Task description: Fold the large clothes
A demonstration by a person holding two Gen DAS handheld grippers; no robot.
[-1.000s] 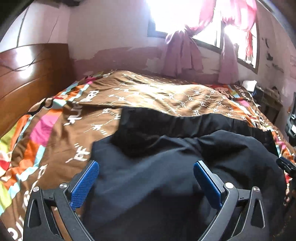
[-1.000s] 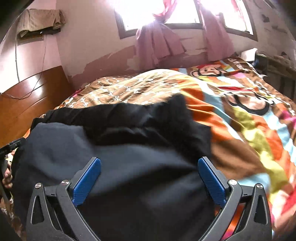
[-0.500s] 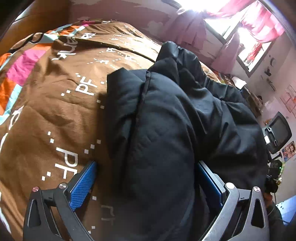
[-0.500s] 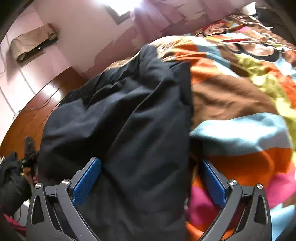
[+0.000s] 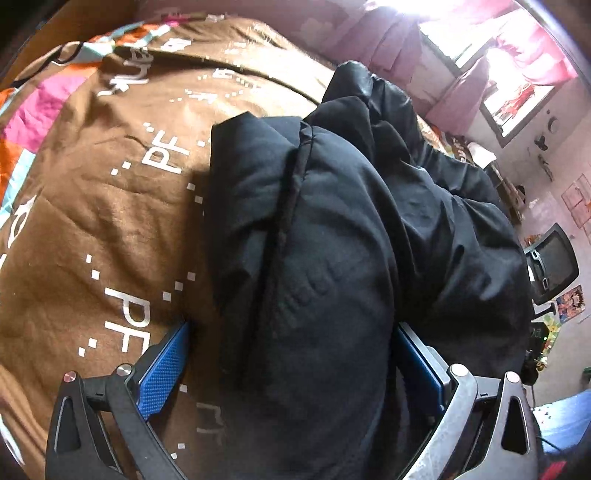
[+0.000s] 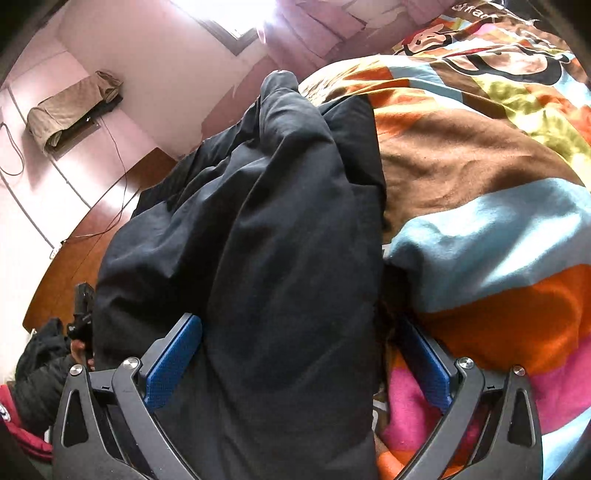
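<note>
Left gripper: the blue-padded fingers are spread wide, one on each side of a thick fold of the black jacket. The left pad sits clear of the fabric, over the brown bedspread; the right pad is partly hidden behind the fold, and whether it touches cannot be told.

Right gripper: the fingers are likewise spread wide, straddling the jacket. The left pad lies against the fabric edge; the right pad stands beside the jacket over the pink and orange part of the bedspread.

The jacket lies bunched on the bed, running away from both grippers as a long padded mass with a stitched seam along its upper surface. In the right wrist view, a hand holding the other gripper shows at the lower left.

Beyond the bed: a wooden headboard, pink curtains and a bright window.
</note>
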